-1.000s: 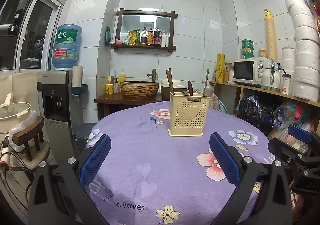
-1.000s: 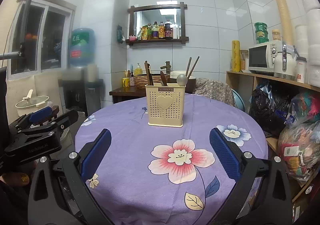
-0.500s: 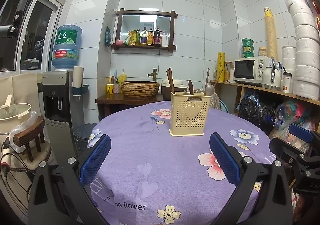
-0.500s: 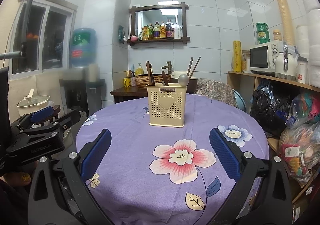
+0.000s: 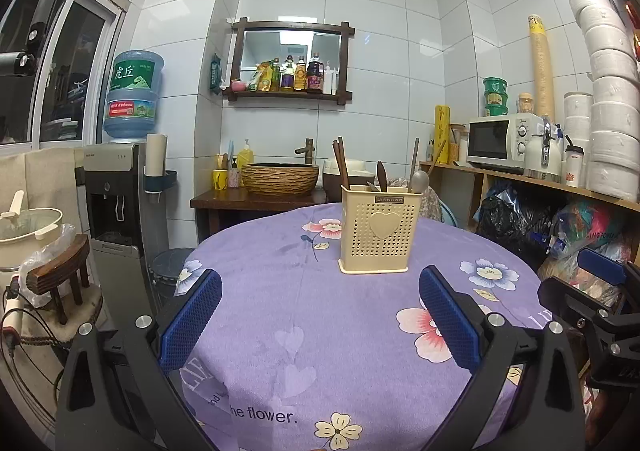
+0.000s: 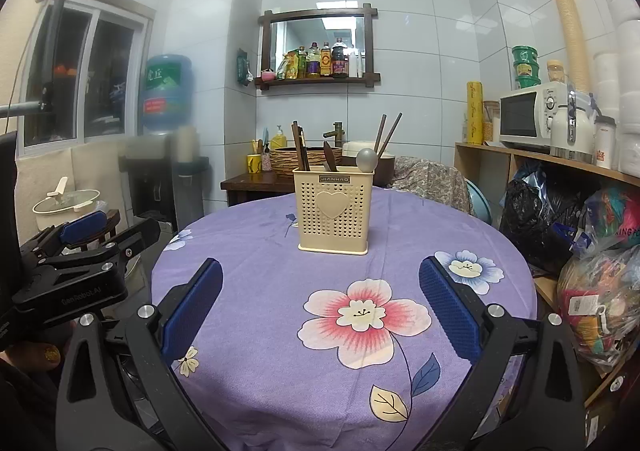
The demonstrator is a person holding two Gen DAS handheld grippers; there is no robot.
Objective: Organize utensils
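A cream perforated utensil holder (image 5: 378, 229) (image 6: 333, 209) with a heart on its front stands upright on the round table. Dark chopsticks (image 6: 299, 147), a brown wooden utensil (image 6: 329, 157) and a grey spoon (image 6: 367, 159) stick out of its top. My left gripper (image 5: 320, 305) hovers open over the near part of the purple cloth, nothing between its blue pads. My right gripper (image 6: 320, 303) is open too, empty, a little short of the holder. Each gripper shows at the edge of the other's view: the right one (image 5: 592, 291) and the left one (image 6: 80, 251).
The table carries a purple flowered cloth (image 5: 320, 331). A water dispenser (image 5: 116, 203) and a stool with a pot (image 5: 36, 243) stand left. A wooden sink stand (image 5: 260, 199) is behind. Shelves with a microwave (image 5: 504, 141) and bags (image 6: 592, 251) line the right.
Both views have drifted only slightly; the holder sits a touch further right in each. Both grippers stay open and empty.
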